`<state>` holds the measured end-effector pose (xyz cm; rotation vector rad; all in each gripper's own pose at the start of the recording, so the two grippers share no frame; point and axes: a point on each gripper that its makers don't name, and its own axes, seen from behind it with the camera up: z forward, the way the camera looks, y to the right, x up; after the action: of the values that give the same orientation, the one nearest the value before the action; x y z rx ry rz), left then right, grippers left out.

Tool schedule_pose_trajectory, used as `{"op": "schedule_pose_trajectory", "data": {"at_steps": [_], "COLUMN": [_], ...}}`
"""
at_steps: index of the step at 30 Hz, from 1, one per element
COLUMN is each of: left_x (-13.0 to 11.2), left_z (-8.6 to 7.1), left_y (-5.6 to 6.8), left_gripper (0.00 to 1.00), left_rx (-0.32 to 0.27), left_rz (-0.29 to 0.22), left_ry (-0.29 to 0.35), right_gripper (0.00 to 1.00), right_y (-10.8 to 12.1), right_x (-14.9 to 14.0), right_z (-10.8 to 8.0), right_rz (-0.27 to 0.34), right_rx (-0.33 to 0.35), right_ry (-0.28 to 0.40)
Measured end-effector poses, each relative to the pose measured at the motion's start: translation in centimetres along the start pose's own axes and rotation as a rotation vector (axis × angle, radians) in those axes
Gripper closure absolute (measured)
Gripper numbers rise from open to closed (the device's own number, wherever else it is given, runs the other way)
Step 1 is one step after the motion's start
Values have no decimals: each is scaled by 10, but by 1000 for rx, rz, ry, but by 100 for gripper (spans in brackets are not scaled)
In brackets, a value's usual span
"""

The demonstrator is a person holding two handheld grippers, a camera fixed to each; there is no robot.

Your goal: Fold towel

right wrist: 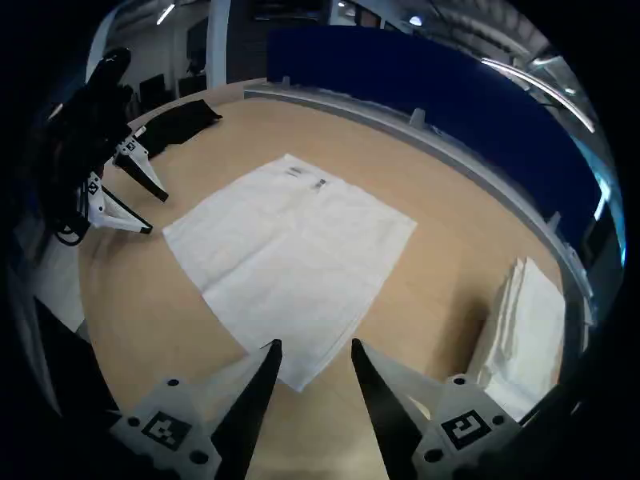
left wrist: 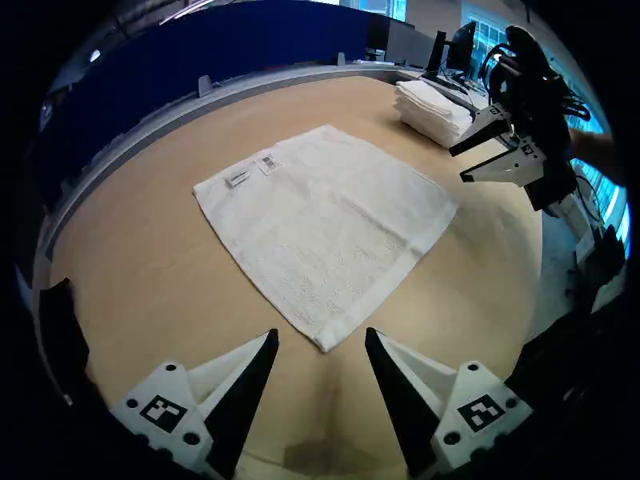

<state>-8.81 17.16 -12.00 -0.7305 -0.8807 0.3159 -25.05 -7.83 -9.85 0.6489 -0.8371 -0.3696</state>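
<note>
A white towel [left wrist: 328, 224] lies flat and unfolded on the wooden table, labels near its far-left corner. My left gripper [left wrist: 320, 340] hovers open just in front of the towel's near corner, with nothing between its fingers. Over the table's right side the right gripper [left wrist: 460, 164] hangs open, beyond the towel's right corner. In the right gripper view the same towel [right wrist: 292, 252] spreads out ahead, and my right gripper [right wrist: 316, 348] stands open above its near corner. The left gripper [right wrist: 156, 212] shows open at the far left, beside the towel's left corner.
A stack of folded white towels [left wrist: 432, 108] sits at the table's far right, also seen as the stack [right wrist: 524, 332] beside my right gripper. A blue partition [left wrist: 224, 48] runs along the table's back edge. A dark cloth [right wrist: 180, 124] lies at the far end. Monitors [left wrist: 456, 48] stand behind.
</note>
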Motion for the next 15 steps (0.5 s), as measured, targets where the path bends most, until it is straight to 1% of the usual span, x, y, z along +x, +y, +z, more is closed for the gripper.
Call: {"op": "schedule_pose_trajectory", "data": {"at_steps": [9,15], "left_x": [-10,-13], "left_z": [12,20], "left_y": [4,4], "left_gripper": [20,20], "left_rx": [4,9], "left_rz": [19,9], "left_ry": [-12,-12], "right_gripper": [33,33], "right_y": [-6,-11], "right_x": [-33,-46], "right_z": [13,22], "right_rz": [-1,12], "right_rx": [19,36], "right_ry": [-51,-67]}}
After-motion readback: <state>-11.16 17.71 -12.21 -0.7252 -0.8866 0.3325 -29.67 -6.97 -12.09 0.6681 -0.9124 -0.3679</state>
